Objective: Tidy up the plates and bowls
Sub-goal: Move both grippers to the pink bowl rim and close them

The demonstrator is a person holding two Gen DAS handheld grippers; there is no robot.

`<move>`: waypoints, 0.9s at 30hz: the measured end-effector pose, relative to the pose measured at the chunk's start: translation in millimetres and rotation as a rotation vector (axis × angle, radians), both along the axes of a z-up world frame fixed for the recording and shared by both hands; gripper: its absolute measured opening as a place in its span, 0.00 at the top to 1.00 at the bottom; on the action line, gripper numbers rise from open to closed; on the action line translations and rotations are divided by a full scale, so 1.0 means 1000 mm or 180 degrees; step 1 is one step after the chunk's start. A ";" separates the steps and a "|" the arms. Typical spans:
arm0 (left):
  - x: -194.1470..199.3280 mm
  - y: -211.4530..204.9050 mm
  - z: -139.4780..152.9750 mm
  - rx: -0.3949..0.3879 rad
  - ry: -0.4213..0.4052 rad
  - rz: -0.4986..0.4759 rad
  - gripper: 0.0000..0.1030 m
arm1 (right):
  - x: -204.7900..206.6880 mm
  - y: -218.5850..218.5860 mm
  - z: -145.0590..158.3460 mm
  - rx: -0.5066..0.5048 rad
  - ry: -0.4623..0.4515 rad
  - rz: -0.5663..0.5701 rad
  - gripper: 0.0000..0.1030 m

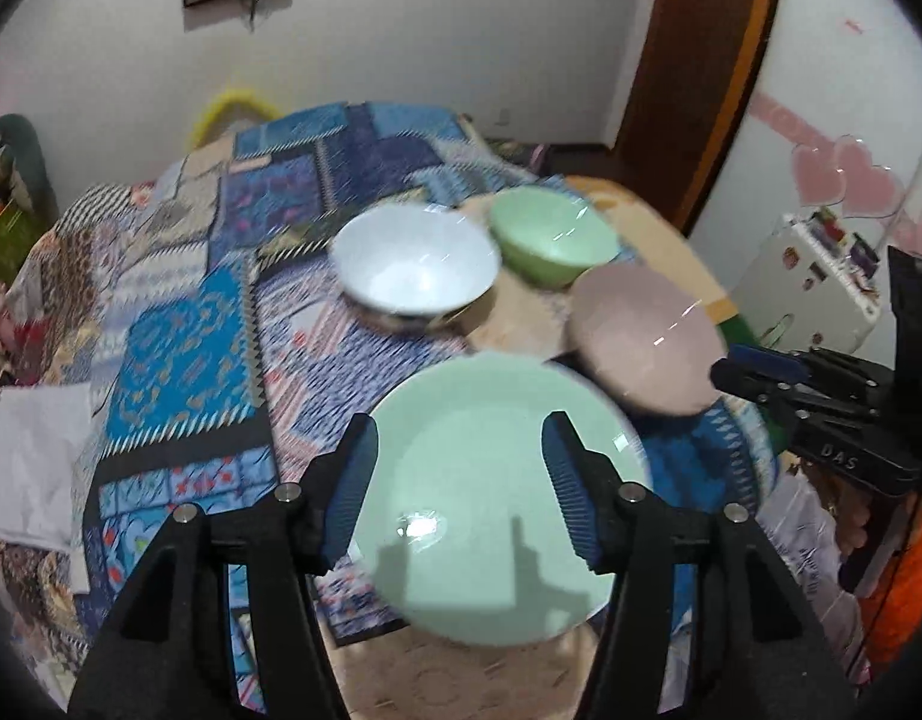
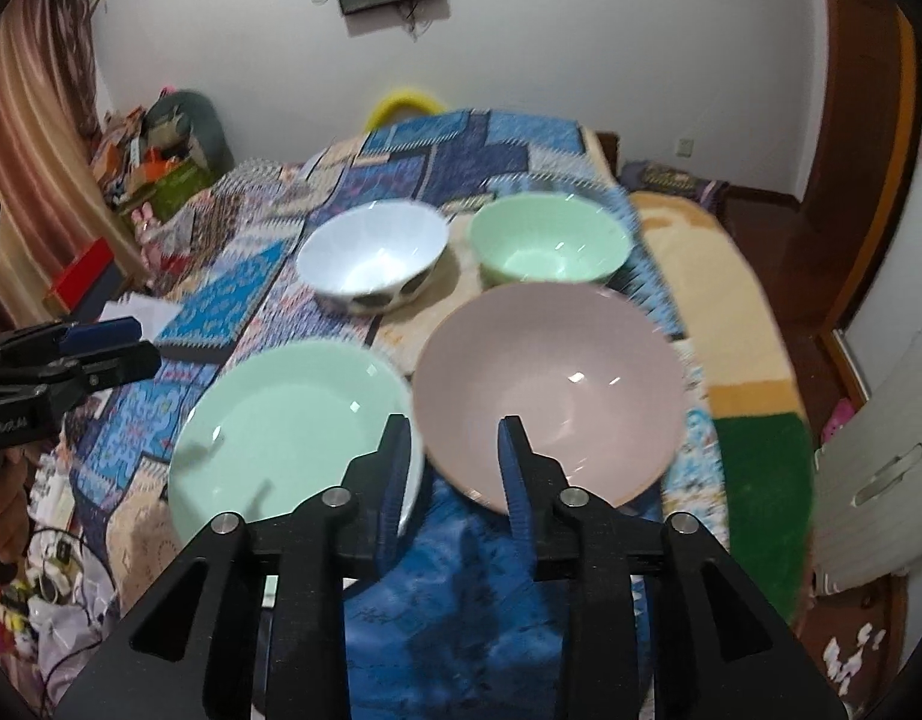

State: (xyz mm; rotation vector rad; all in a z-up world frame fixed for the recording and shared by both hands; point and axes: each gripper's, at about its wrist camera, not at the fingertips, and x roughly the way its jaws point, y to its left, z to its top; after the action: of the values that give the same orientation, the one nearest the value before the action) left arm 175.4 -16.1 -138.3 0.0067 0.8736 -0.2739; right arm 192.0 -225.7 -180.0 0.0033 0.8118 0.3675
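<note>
Nearest the lens, the left gripper (image 1: 461, 468) hung with its jaws spread and empty, straddling the green plate (image 1: 497, 456) from above, so that hand looked best placed for it. The right gripper (image 2: 455, 462), also unclenched and holding nothing, pointed at the gap between that plate and the pink bowl (image 2: 551, 384), which lay just right of the plate, rims nearly touching. Beyond the plate stood the white bowl (image 2: 374, 258), and to that bowl's right the green bowl (image 2: 548, 240), both upright on the patchwork quilt (image 2: 233, 282).
</note>
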 end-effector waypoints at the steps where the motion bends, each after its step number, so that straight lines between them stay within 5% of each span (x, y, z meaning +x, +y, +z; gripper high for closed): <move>1: 0.001 -0.006 0.003 0.0003 -0.0039 -0.0020 0.43 | 0.001 -0.005 0.003 0.0003 -0.0035 -0.0039 0.72; 9: 0.026 -0.050 0.001 -0.0075 -0.0134 -0.0234 0.32 | 0.011 -0.036 0.015 0.0024 -0.0164 -0.0295 0.54; 27: 0.109 -0.105 -0.073 -0.0060 0.0476 -0.0330 0.26 | 0.054 -0.074 -0.040 0.0073 0.0227 -0.0534 0.51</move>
State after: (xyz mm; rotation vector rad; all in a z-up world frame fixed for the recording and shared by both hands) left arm 284.0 -121.1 -211.6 0.0141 1.0209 -0.3832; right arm 246.3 -300.0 -219.9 0.1058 0.8713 0.2189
